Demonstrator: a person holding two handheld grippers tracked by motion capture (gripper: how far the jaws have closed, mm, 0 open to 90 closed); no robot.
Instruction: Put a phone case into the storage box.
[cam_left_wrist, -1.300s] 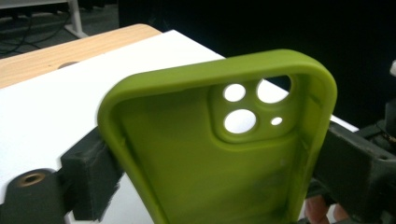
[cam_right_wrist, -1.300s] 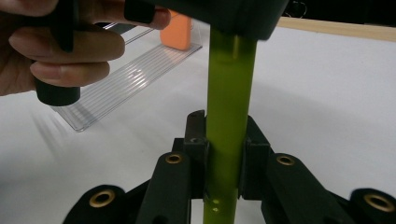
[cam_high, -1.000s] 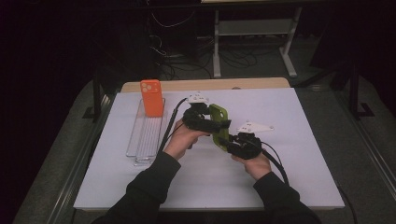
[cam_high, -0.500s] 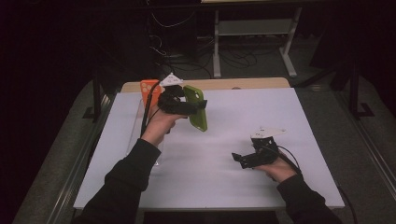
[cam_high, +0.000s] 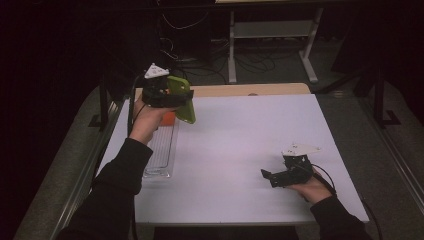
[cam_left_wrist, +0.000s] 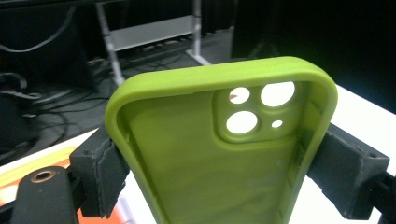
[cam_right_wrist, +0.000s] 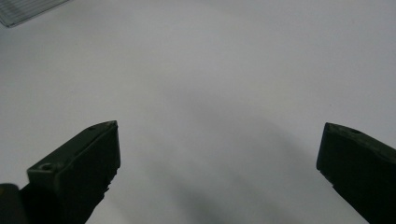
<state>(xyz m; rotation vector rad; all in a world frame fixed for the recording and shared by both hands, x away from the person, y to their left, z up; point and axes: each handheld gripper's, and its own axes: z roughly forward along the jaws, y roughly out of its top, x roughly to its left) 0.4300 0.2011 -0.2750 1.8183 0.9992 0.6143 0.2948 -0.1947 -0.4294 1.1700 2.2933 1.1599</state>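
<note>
A lime-green phone case (cam_high: 186, 113) with camera cut-outs hangs in the air over the table's back left. My left gripper (cam_high: 181, 99) is shut on it. In the left gripper view the case (cam_left_wrist: 187, 154) stands upright with its hollow side toward the camera, and the black pads (cam_left_wrist: 100, 172) press on its two long edges. My right gripper (cam_high: 268, 177) lies low over the white table (cam_high: 240, 130) at the front right. Its jaws have opened wide within the last second. In the right gripper view the right gripper (cam_right_wrist: 219, 154) has bare tabletop between its fingertips.
A clear ribbed tray (cam_high: 161, 150) lies along the table's left side, below the raised case. An orange box (cam_high: 168, 118) stands at its far end, mostly hidden by the case. A wooden strip (cam_high: 250, 90) edges the back; a metal rack (cam_high: 270, 30) and cables stand on the floor beyond.
The two grippers were together on the case at mid-table. The right one let go, opened and drew back to the front right. The left one lifted the case up and to the back left.
</note>
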